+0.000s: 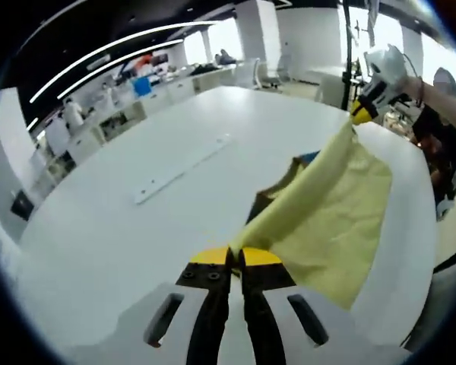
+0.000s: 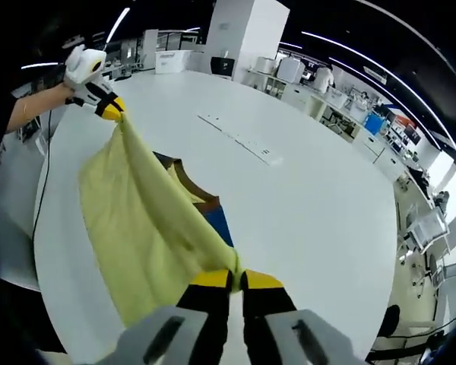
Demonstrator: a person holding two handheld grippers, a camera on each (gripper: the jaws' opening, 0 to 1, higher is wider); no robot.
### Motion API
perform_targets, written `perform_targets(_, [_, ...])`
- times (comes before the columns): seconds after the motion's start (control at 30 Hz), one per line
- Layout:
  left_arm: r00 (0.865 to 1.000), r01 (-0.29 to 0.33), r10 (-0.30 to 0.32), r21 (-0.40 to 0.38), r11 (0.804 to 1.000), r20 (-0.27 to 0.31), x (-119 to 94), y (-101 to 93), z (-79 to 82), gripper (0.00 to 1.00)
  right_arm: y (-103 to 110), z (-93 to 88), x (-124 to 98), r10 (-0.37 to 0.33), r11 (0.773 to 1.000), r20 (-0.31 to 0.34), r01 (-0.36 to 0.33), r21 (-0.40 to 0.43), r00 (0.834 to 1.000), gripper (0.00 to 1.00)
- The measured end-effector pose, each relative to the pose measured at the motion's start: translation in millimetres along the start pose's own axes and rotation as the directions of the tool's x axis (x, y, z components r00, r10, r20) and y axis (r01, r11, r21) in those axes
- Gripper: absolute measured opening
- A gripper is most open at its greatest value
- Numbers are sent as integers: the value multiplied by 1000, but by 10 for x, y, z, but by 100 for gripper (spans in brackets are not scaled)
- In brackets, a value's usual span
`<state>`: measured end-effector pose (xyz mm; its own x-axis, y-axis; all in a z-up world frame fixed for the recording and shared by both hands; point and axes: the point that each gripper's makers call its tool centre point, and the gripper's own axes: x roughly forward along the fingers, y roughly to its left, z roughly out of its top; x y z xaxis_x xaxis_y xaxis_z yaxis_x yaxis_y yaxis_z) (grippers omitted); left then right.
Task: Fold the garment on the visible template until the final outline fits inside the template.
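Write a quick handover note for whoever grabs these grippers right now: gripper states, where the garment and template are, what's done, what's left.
Left gripper: shut on a corner of the yellow garment.
Right gripper: shut on the opposite corner; it also shows far off in the left gripper view.
Garment: lifted and stretched between both grippers above the white table, lower edge hanging down toward it.
Template: dark and blue sheet on the table, partly under the cloth.
Done: garment picked up.
Left: lay it on the template and fold until it fits inside the outline.

white table | cable strip | office desks behind
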<state>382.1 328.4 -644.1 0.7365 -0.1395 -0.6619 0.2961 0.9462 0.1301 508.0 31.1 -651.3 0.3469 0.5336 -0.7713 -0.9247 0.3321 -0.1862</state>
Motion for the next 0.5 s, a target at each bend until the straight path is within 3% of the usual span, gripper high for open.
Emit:
perform_targets(0.23, [1000, 8, -9, -45, 999, -18, 194, 30, -140, 1, -30, -73, 214, 20, 1000, -30, -19, 16, 999, 0])
perform_targets(0.33, [1000, 4, -4, -114, 993, 1, 249, 41, -176, 1, -42, -105, 291, 16, 1000, -43, -15, 15, 999, 0])
perform_targets(0.5, [1000, -8, 7, -122, 993, -11, 349, 72, -245, 1, -58, -128, 422, 17, 1000, -57, -16, 19, 998, 0])
